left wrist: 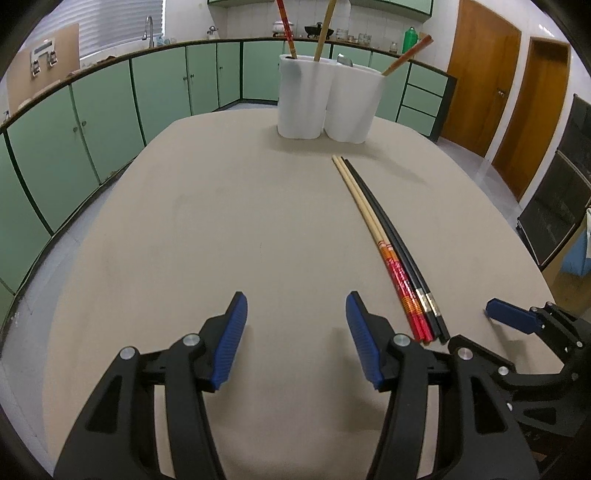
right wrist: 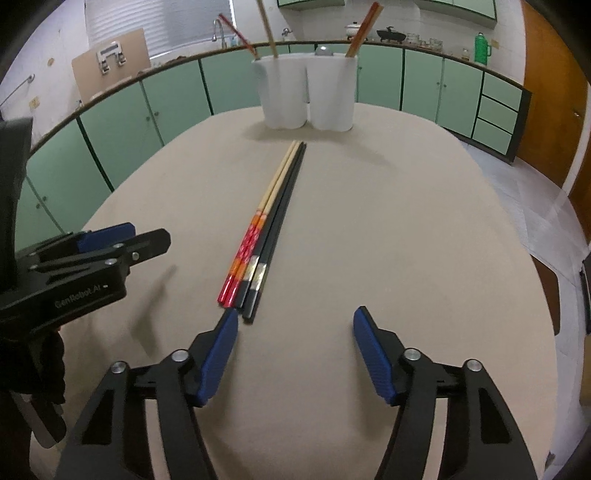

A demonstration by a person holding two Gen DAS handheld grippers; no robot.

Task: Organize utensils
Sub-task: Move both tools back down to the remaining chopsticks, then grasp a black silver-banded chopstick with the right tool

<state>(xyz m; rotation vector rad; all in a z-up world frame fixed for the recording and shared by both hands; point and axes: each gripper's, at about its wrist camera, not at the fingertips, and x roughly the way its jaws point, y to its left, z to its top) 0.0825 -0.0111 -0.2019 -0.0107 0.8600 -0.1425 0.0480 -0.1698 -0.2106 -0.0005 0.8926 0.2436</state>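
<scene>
Two cream chopsticks with red handles (left wrist: pixel 373 221) (right wrist: pixel 258 225) and two black chopsticks (left wrist: pixel 397 240) (right wrist: pixel 282 214) lie side by side on the beige table (left wrist: pixel 221 221). My left gripper (left wrist: pixel 297 299) hovers open and empty, left of their handle ends. My right gripper (right wrist: pixel 295 314) is open too, with nothing between its pads; its left fingertip (right wrist: pixel 229 325) sits just short of the handle ends. Each gripper shows in the other's view, the right gripper (left wrist: pixel 517 321) and the left gripper (right wrist: pixel 110 240). At the far side stands a white two-cup holder (left wrist: pixel 325 99) (right wrist: pixel 306 92).
The holder has a red chopstick (left wrist: pixel 286 26), a bamboo one (left wrist: pixel 325 29), a brown one (left wrist: pixel 406 57) and a metal utensil (left wrist: pixel 345 59) in it. Green cabinets (left wrist: pixel 110 118) run behind the table; wooden doors (left wrist: pixel 480 81) are at the right.
</scene>
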